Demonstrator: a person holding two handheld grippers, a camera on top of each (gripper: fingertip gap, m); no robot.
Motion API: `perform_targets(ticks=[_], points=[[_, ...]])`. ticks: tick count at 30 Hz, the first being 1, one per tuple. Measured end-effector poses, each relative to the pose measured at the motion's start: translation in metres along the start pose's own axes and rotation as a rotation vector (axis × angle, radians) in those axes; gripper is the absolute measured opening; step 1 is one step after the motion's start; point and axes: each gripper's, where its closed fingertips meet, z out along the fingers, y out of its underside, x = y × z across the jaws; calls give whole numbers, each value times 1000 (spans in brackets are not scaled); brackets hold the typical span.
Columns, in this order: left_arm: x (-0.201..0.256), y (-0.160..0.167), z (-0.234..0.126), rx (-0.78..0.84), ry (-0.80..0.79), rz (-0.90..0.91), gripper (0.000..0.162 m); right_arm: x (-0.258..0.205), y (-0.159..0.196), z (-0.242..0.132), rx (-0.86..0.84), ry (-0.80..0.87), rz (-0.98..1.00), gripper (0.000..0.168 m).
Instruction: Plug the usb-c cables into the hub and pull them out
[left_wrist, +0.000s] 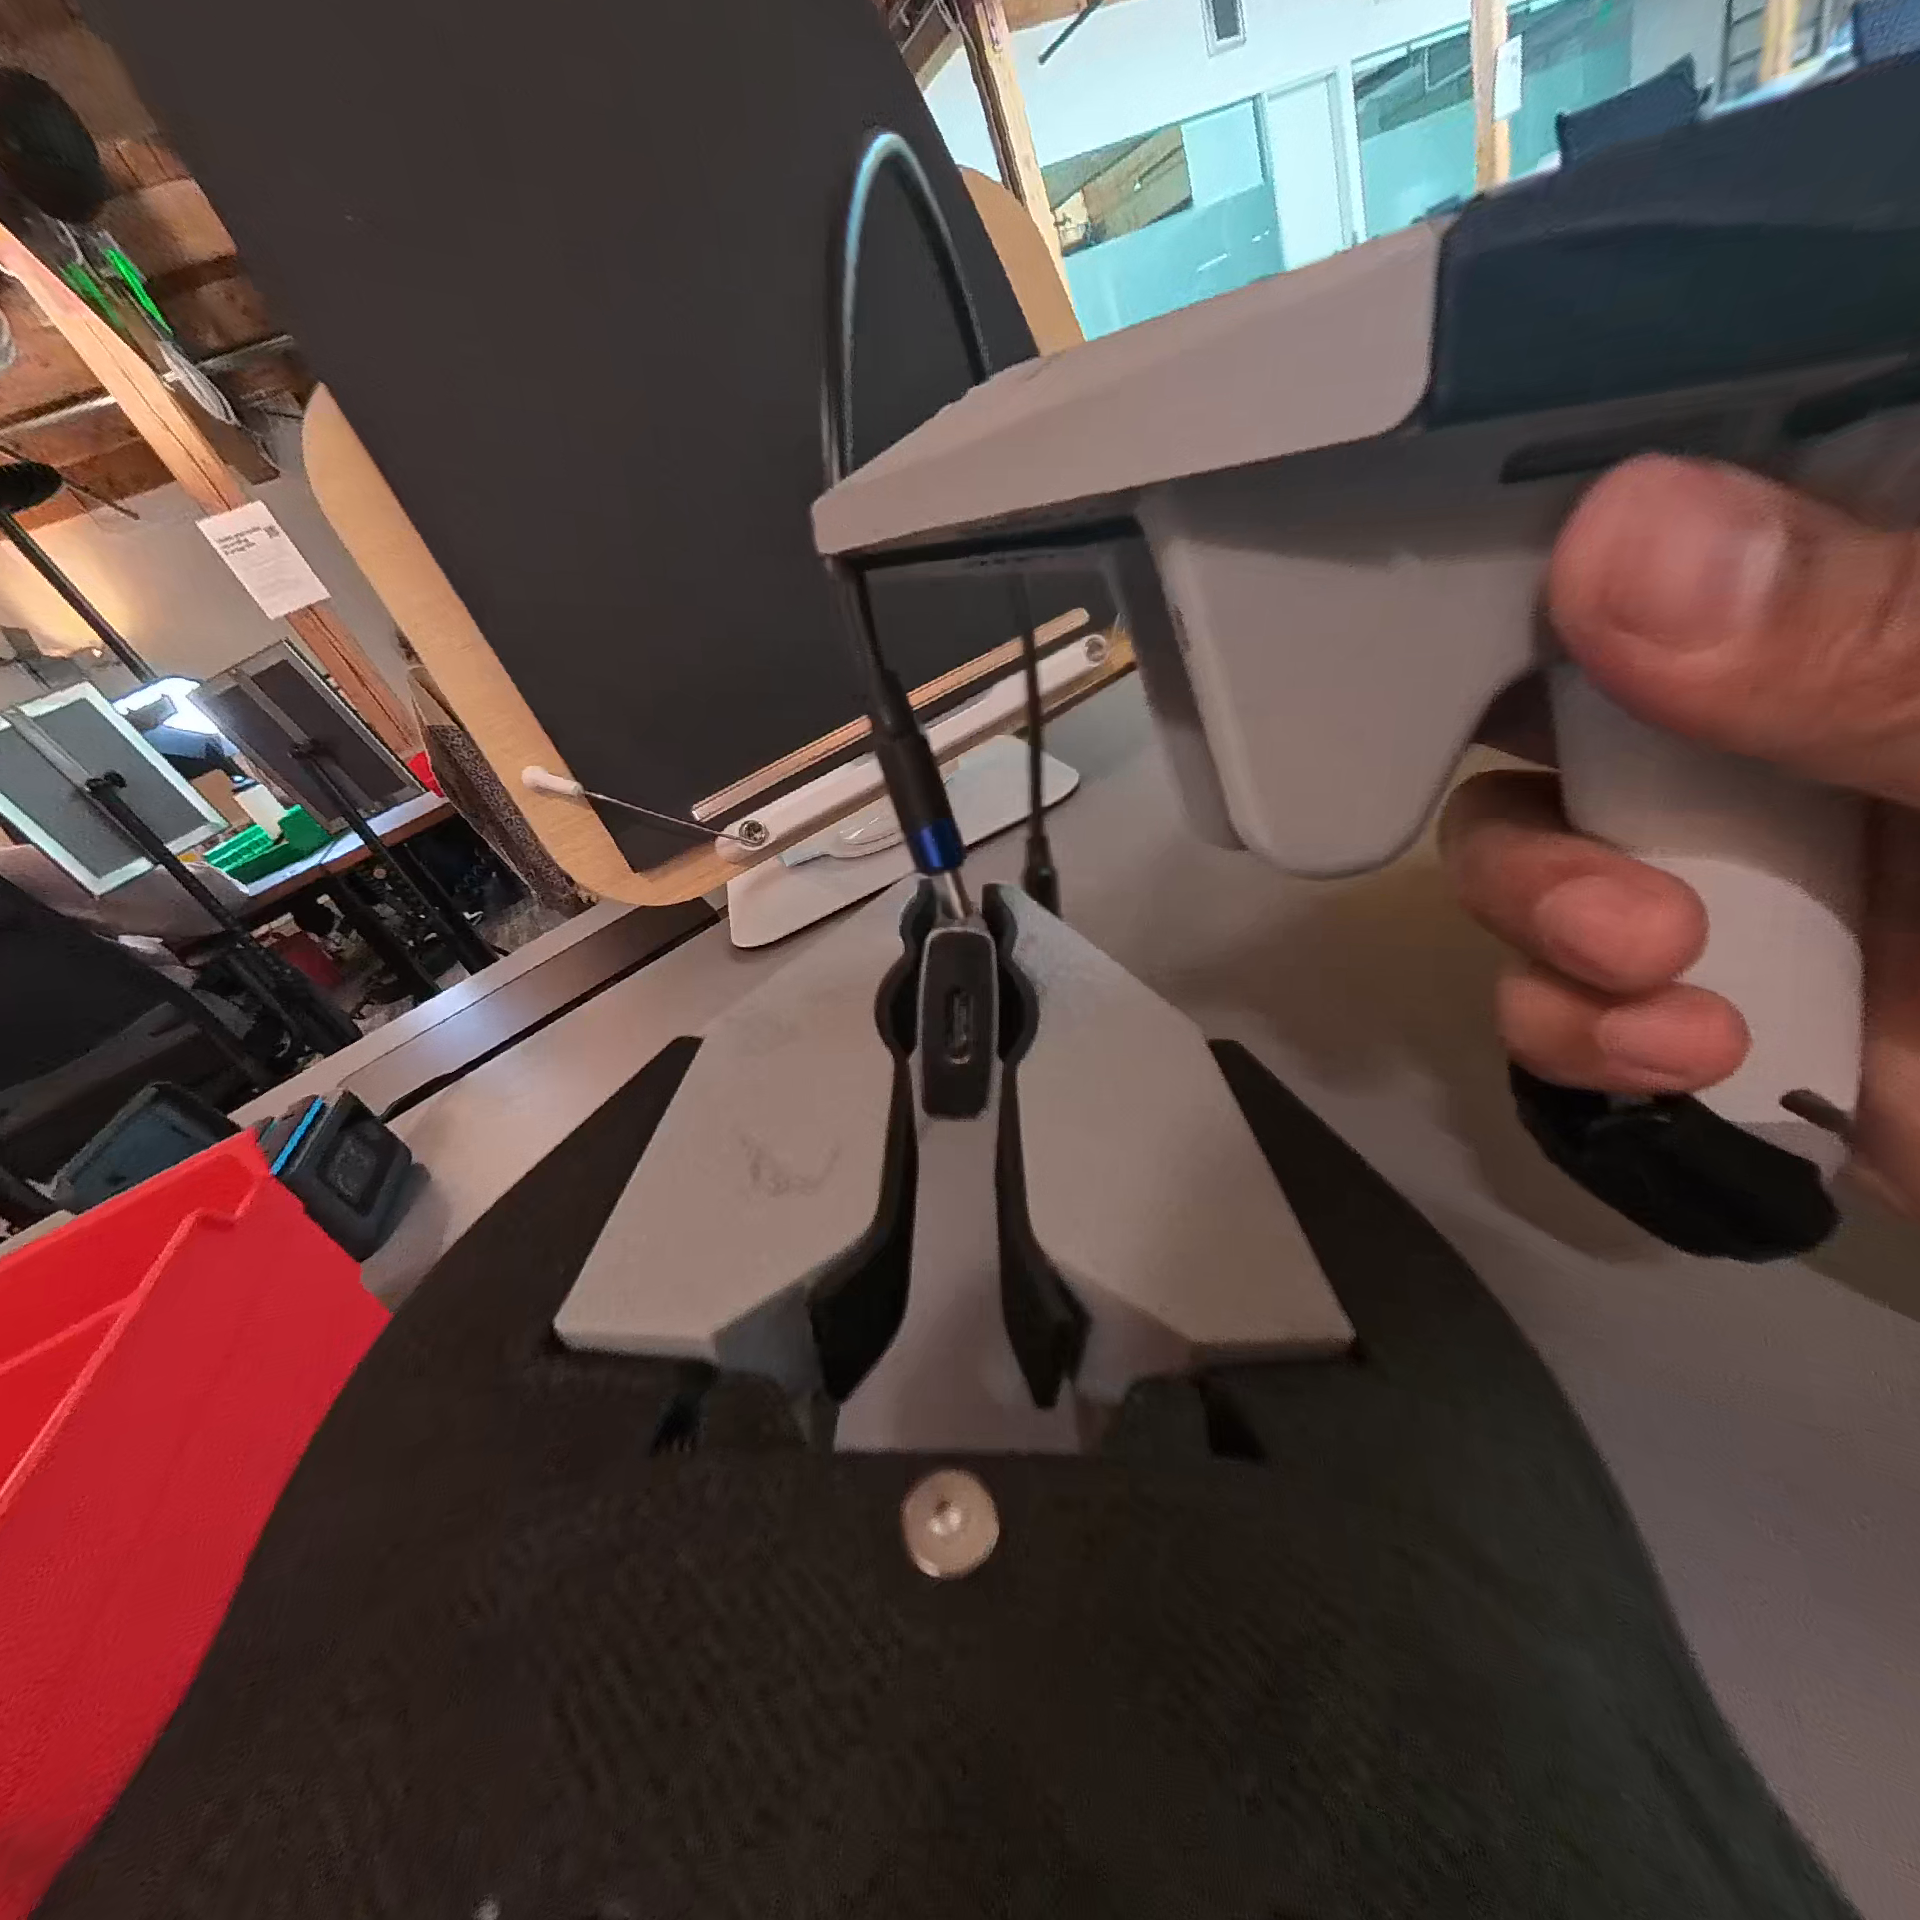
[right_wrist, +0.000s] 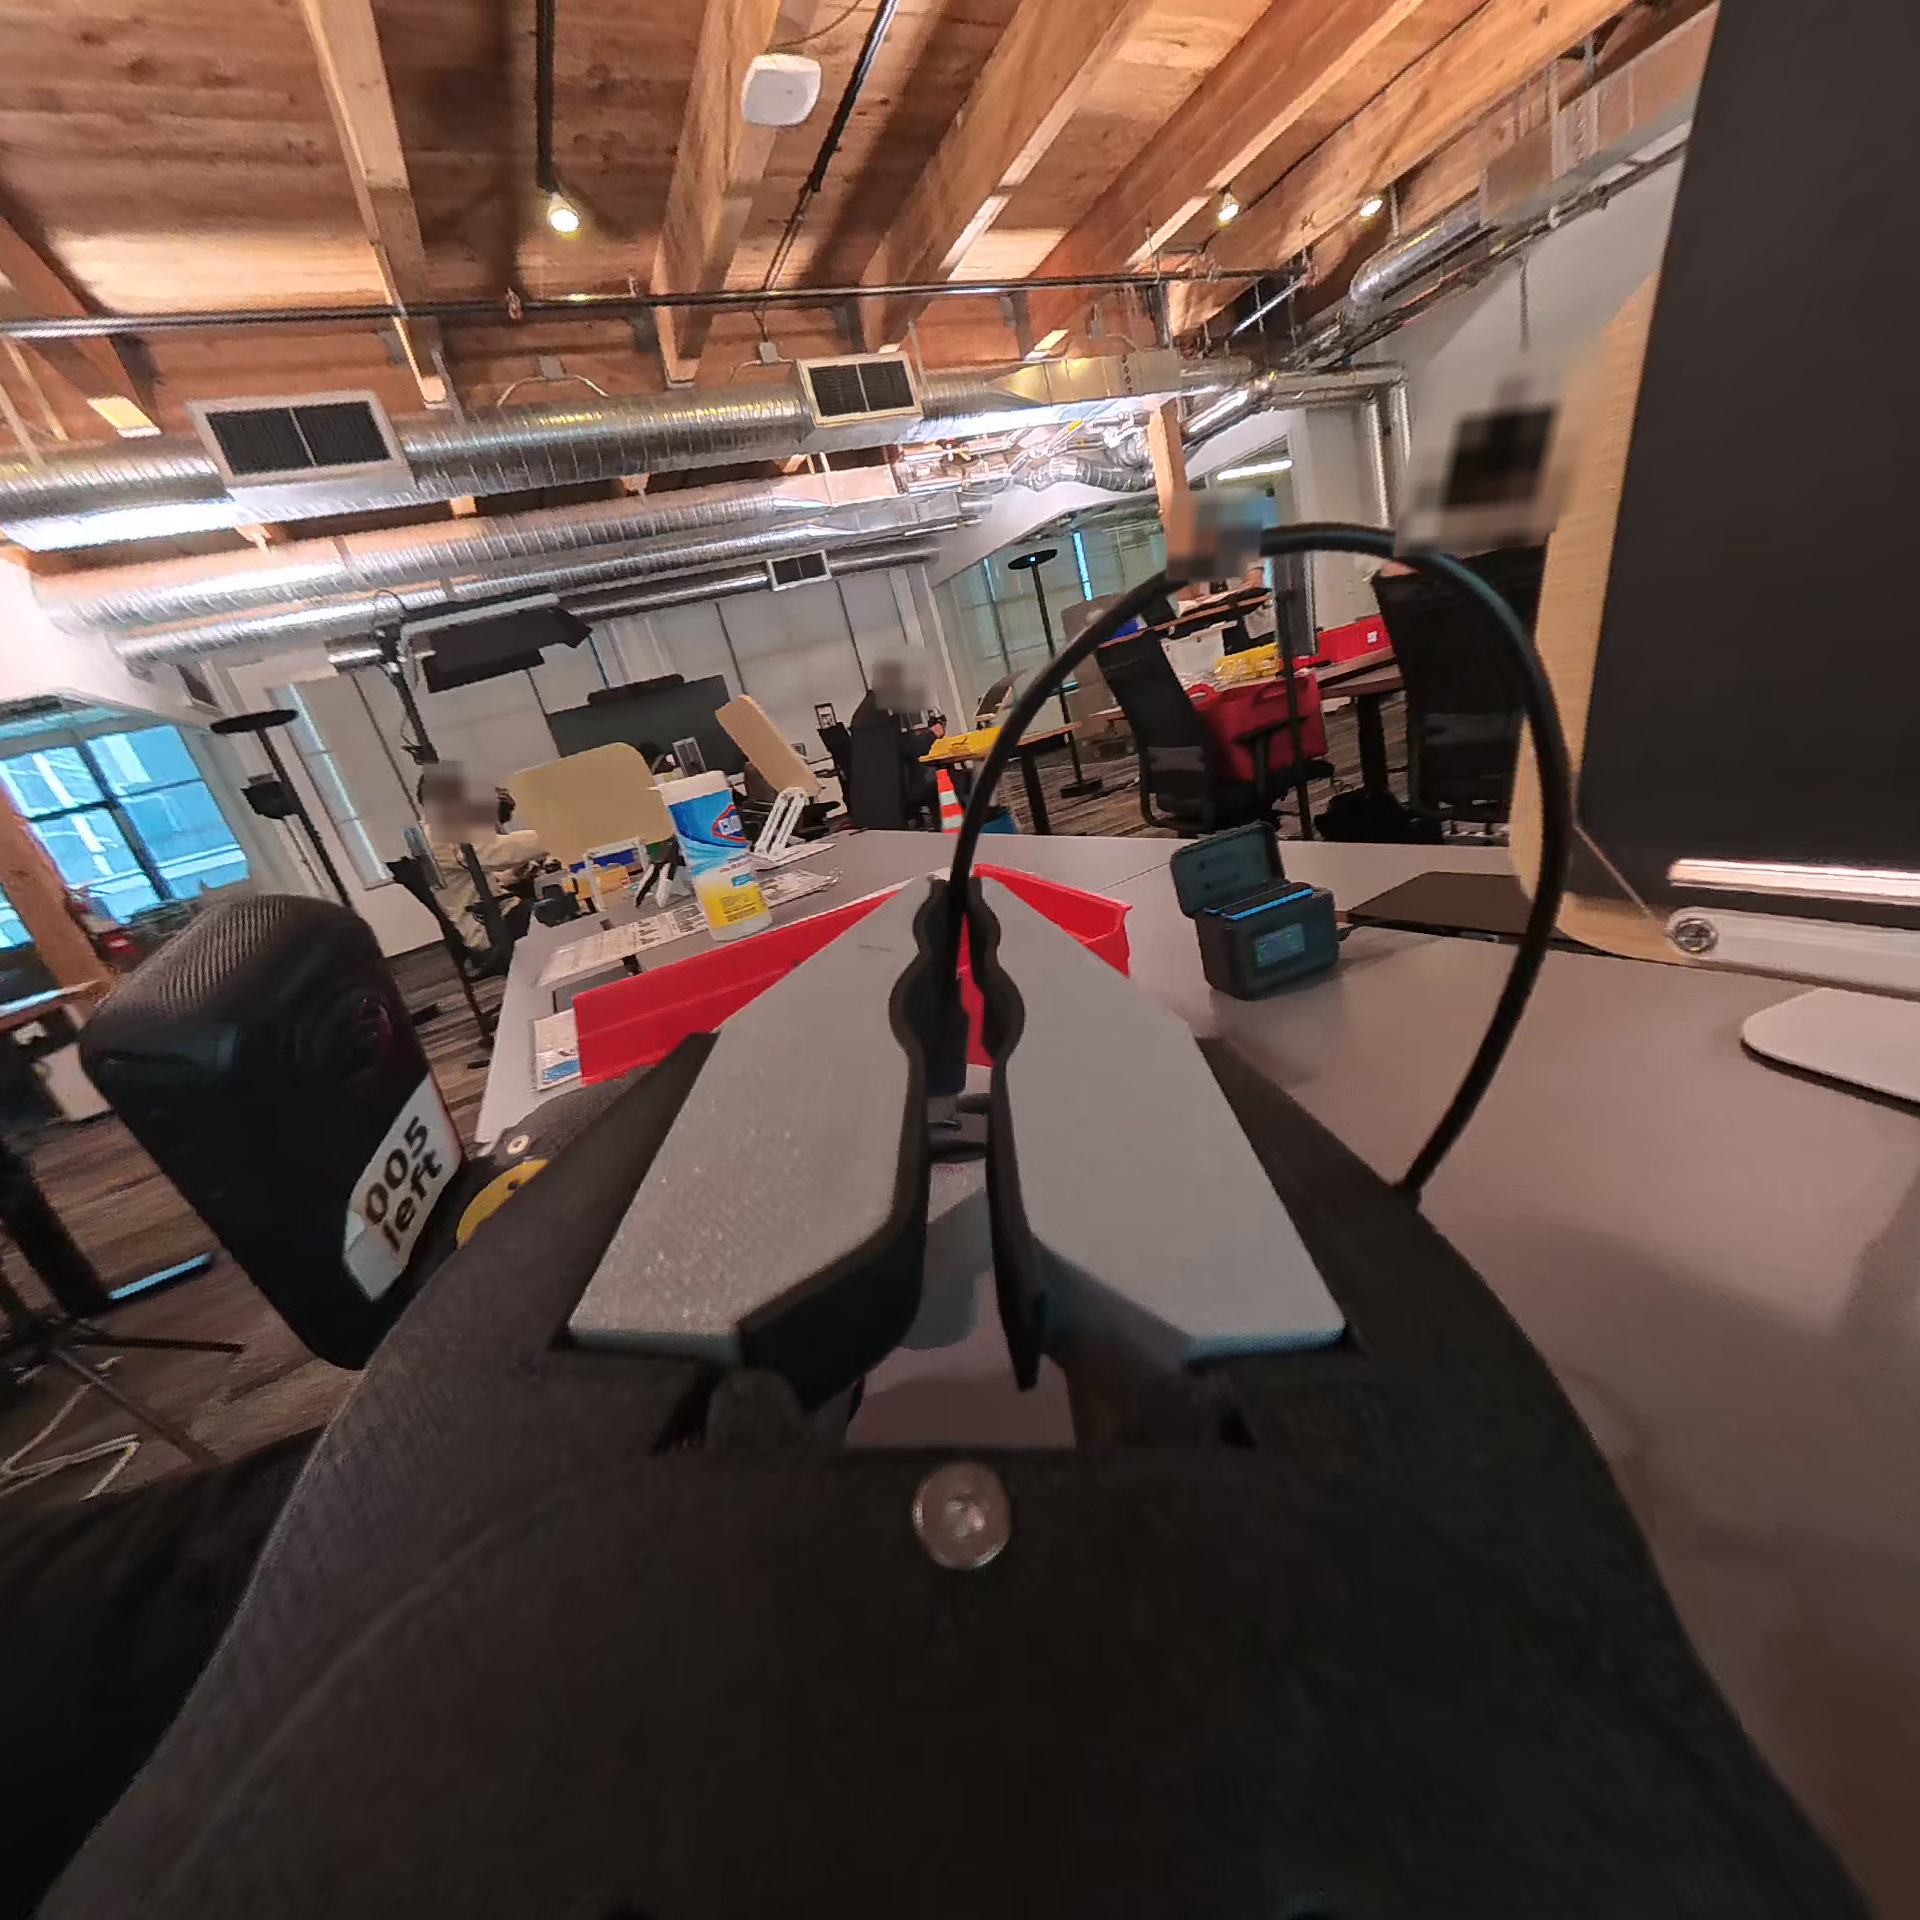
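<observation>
red bin (right_wrist: 665, 1003) on the table (right_wrist: 1558, 1091): contents hidden in both views. small dark case (right_wrist: 1262, 920) w/ lid up, inside unclear. left gripper (left_wrist: 954, 935) clamps the hub (left_wrist: 954, 1023), port end facing cam. usb-c cable (left_wrist: 914, 774) (blue ring) meets hub's far end. only left view shows hand (left_wrist: 1704, 790) on right gripper (right_wrist: 961, 914); right view shows its jaws pinched on the cable, which loops up.

1. Bright indoor light; ceiling spotlights (right_wrist: 562, 216) glare, windows (left_wrist: 1195, 197) glow teal.
2. Strong fisheye bending at edges in both views.
3. Motion blur on the hand (left_wrist: 1704, 790) and right gripper (left_wrist: 1299, 582) in left wrist view.
4. Soft shadows on tabletop (right_wrist: 1662, 1195).
</observation>
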Motion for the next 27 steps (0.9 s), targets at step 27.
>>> perform_targets(ticks=[27], points=[[-8, -2, -4, 15, -37, -9, 6, -2, 0, -2, 76, 101, -1, 0]])
